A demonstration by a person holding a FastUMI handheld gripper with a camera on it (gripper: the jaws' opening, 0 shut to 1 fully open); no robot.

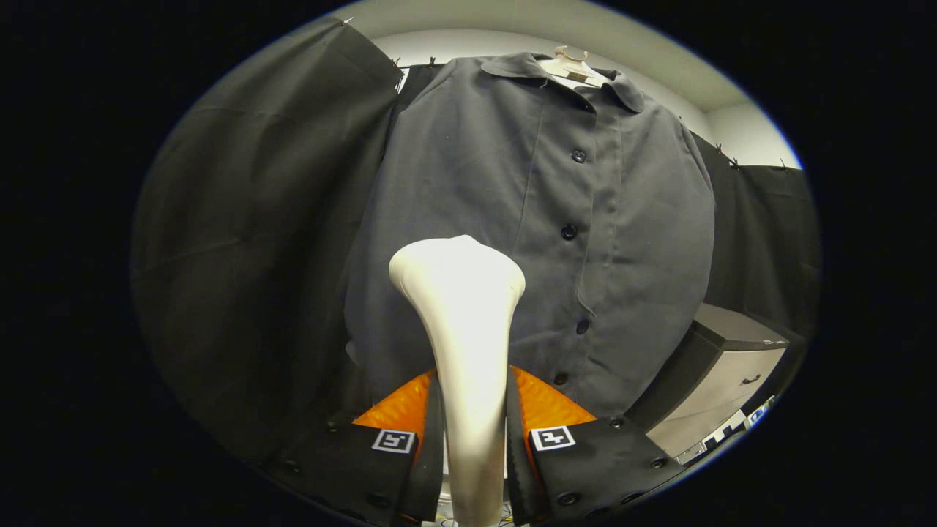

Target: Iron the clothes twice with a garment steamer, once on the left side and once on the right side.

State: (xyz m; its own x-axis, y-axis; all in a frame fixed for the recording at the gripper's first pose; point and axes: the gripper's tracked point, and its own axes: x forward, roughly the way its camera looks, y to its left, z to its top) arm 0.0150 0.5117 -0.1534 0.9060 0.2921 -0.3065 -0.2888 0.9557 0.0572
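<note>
Gripping the garment steamer (pixel 468 344) by its slim handle, the gripper (pixel 474 421) has both fingers pressed tight against it, head flaring upward just ahead. Beyond hangs the shirt (pixel 534 219) on its hanger (pixel 573 67), long axis vertical. And the steamer head sits before the panel left of the button line (pixel 571 233), so a vertical pass there looks likely.

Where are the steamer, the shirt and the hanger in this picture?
steamer (pixel 461 293): gripper view, on its flared head, gripped between the fingers.
shirt (pixel 468 161): gripper view, on its chest panel.
hanger (pixel 575 69): gripper view, on its neck piece.
</note>
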